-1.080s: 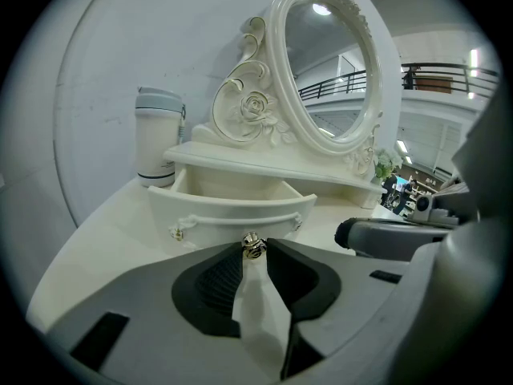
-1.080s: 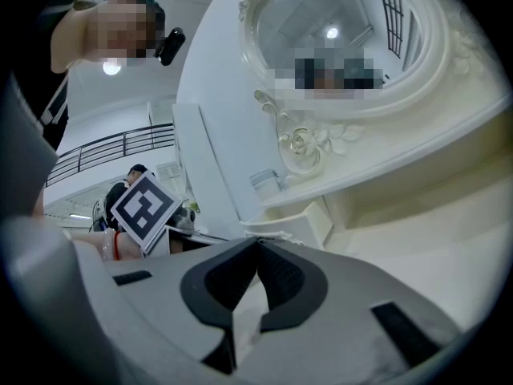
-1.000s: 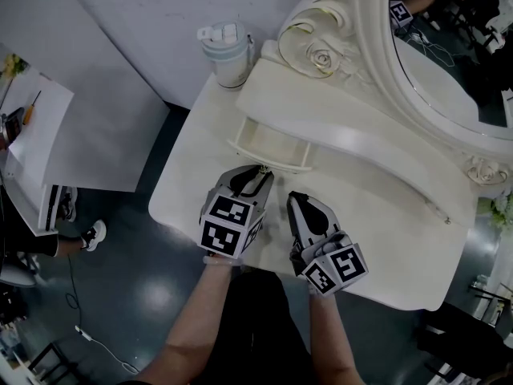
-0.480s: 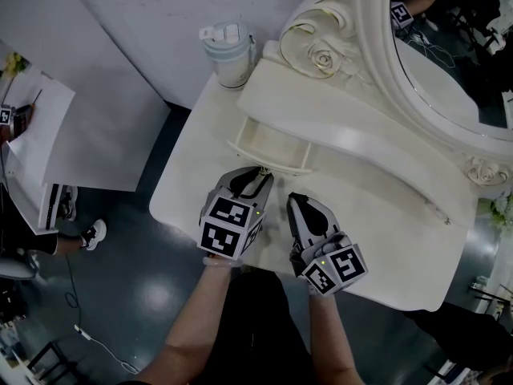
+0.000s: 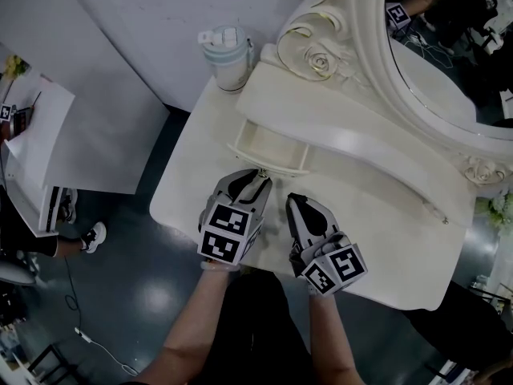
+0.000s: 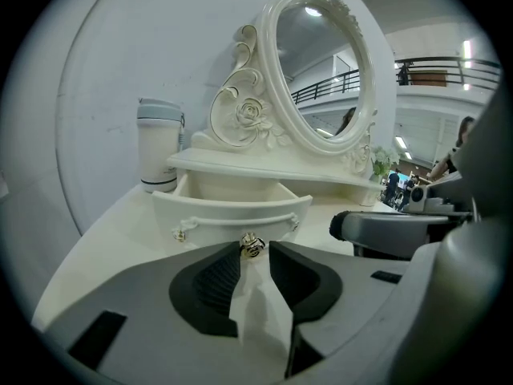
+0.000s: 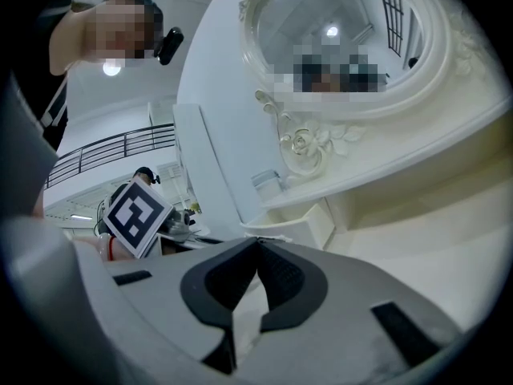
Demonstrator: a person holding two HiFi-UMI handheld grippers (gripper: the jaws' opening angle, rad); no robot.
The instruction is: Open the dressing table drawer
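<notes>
Head view: my left gripper (image 5: pixel 258 175) and right gripper (image 5: pixel 295 199) sit side by side over the front edge of the dressing table top (image 5: pixel 192 183), marker cubes toward me. Left gripper points at the drawer (image 5: pixel 271 152).

Left gripper view: jaws have just been opening and now stand apart. The small gold knob (image 6: pixel 252 245) at the middle of the drawer front (image 6: pixel 232 215) sits between the tips, pads not pressing on it as far as I can see. So my left gripper (image 6: pixel 253 248) is parted round the knob and grips nothing.

Right gripper view: my right gripper (image 7: pixel 256 241) has its jaw tips together with nothing between them. It's just right of the left one and apart from the drawer; can't tell if it touches the top.

The drawer is pulled partway out from under the raised shelf (image 5: pixel 345 127), toward the front edge on the left half of the top. Its inside is visible and looks bare.

A lidded tumbler (image 5: pixel 227 54) stands upright at the back left corner of the top, just left of the shelf end. Behind the shelf are a carved rose (image 5: pixel 323 58) and the oval mirror (image 5: pixel 449 54) in a cream frame along the back edge. Dark glossy floor (image 5: pixel 152 295) lies beyond the left edge.
</notes>
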